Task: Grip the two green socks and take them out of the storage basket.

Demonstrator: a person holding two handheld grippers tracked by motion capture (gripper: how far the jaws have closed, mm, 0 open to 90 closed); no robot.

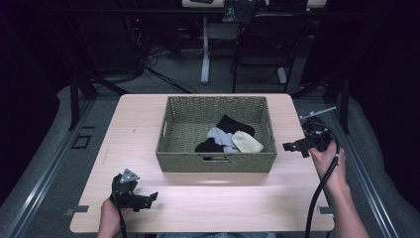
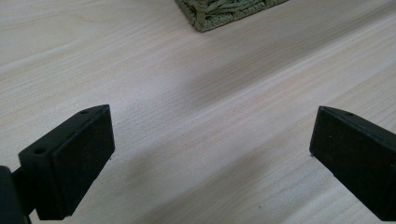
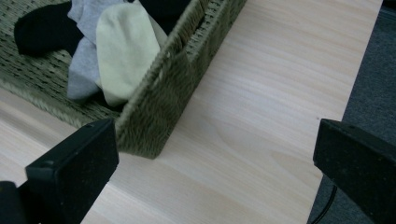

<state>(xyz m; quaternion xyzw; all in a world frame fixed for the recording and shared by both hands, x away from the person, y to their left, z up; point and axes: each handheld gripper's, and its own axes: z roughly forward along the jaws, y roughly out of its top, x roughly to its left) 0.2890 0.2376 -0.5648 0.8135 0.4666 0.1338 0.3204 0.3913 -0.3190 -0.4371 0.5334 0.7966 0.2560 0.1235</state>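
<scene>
The left gripper rests spread and empty on the near counter; its own view catches just one basket corner. The woven basket sits mid-counter holding black, grey and cream socks. The right gripper, jaws apart, hovers just beside the basket's right wall

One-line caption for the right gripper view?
Open right gripper beside the woven basket holding cream, grey and black socks.

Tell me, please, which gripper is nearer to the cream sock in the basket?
Right. The right gripper hovers just beyond the basket's right wall, beside the cream sock. The left gripper is at the table's near-left edge.
</scene>
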